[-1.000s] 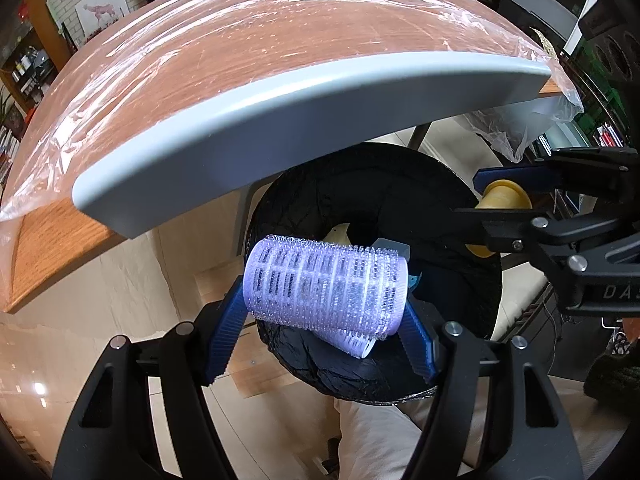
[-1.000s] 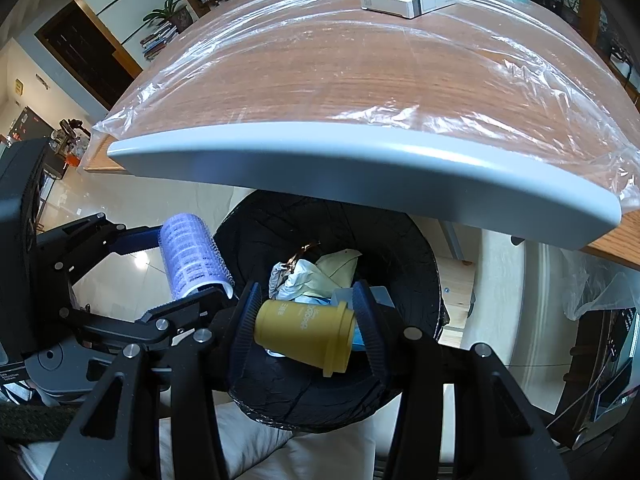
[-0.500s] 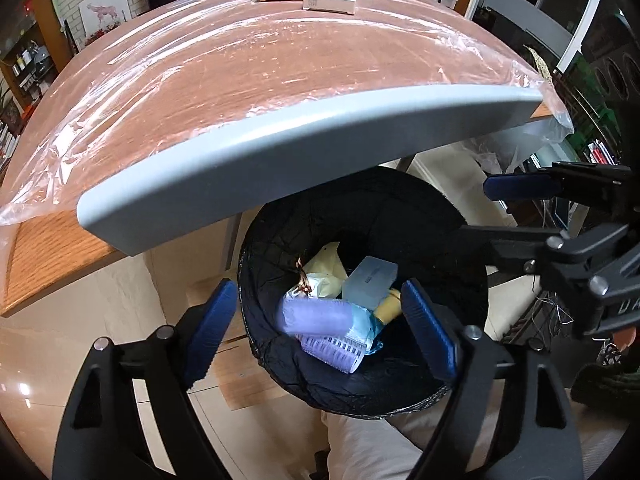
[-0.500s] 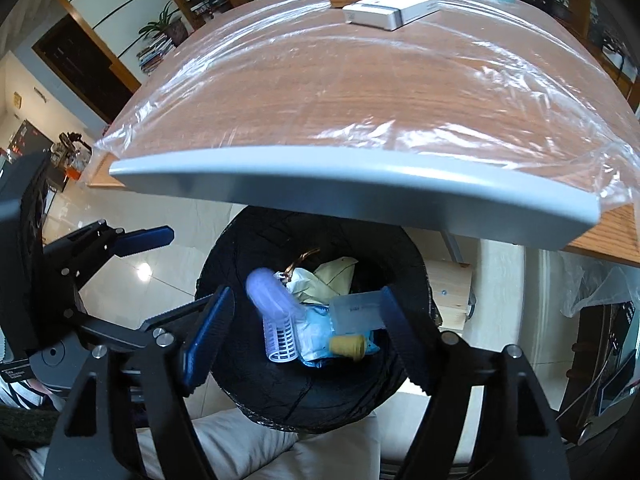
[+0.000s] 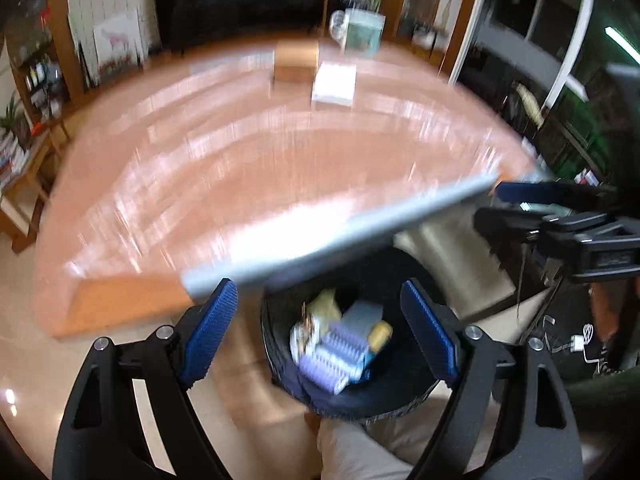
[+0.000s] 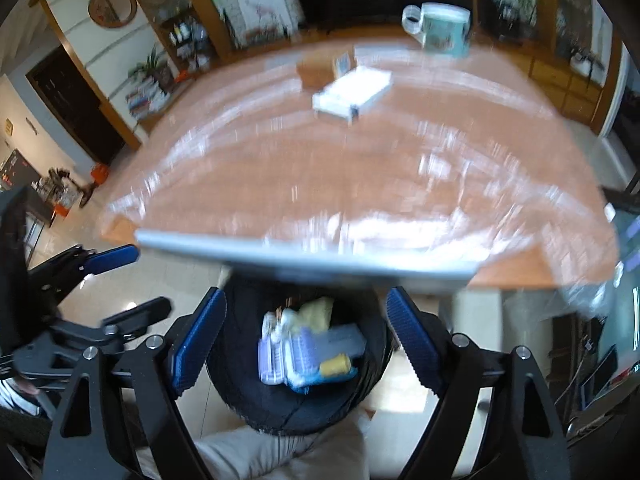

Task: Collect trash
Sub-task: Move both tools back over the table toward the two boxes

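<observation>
Both views are smeared by motion. The left gripper [image 5: 320,324] is hanging above the black trash bin [image 5: 404,400] with its blue fingers [image 5: 210,330] spread apart and nothing between them. The right gripper [image 6: 304,332] is hanging above the same trash bin [image 6: 256,404], fingers [image 6: 198,344] likewise apart and bare.

Inside the bin, the purple hair roller [image 5: 334,354] is lying on its side among paper scraps; in the left view its long axis is running from the near-left wall up toward the yellow bottle [image 5: 380,332], which is just beside it. In the right view the hair roller [image 6: 300,346] is showing as ribbed purple cylinders, too blurred to tell their axis, with the yellow bottle [image 6: 335,363] lying on its side next to them.

Only the right view is showing the mug's [image 6: 440,30] handle clearly, beyond the white box [image 6: 352,92] on the table [image 6: 360,184]. The left view is showing the brown box [image 5: 296,60] whole, beside the white box [image 5: 334,84] on the table [image 5: 240,168].
</observation>
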`<control>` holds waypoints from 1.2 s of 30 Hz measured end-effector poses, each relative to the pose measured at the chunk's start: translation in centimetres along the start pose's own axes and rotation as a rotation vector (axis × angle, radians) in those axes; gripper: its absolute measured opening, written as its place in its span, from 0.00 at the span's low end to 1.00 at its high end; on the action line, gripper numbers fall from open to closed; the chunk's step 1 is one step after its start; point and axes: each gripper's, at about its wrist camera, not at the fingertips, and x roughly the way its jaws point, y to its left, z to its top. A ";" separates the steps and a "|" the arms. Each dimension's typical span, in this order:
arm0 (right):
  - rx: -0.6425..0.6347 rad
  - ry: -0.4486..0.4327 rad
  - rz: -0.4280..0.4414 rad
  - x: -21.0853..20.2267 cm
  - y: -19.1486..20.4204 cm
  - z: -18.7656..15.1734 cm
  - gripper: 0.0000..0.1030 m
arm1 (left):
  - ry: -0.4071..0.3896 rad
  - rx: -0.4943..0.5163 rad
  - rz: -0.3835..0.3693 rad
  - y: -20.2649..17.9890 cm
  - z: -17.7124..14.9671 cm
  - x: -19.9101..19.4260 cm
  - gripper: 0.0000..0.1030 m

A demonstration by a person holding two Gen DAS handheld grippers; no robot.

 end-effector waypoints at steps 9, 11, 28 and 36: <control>0.028 -0.347 -0.178 -4.5 2.4 5.3 0.96 | -0.303 -0.029 0.038 3.6 7.2 -5.6 0.99; 0.081 -0.243 -0.162 -1.6 1.8 6.6 0.96 | -0.287 -0.053 0.016 4.8 8.7 -4.5 0.99; 0.135 -0.029 -0.118 11.0 -1.4 12.9 0.96 | -0.090 -0.086 -0.008 6.4 21.2 9.8 0.99; 0.177 -0.007 -0.131 13.7 -2.0 15.0 0.82 | -0.003 -0.014 -0.012 5.5 23.2 15.6 0.97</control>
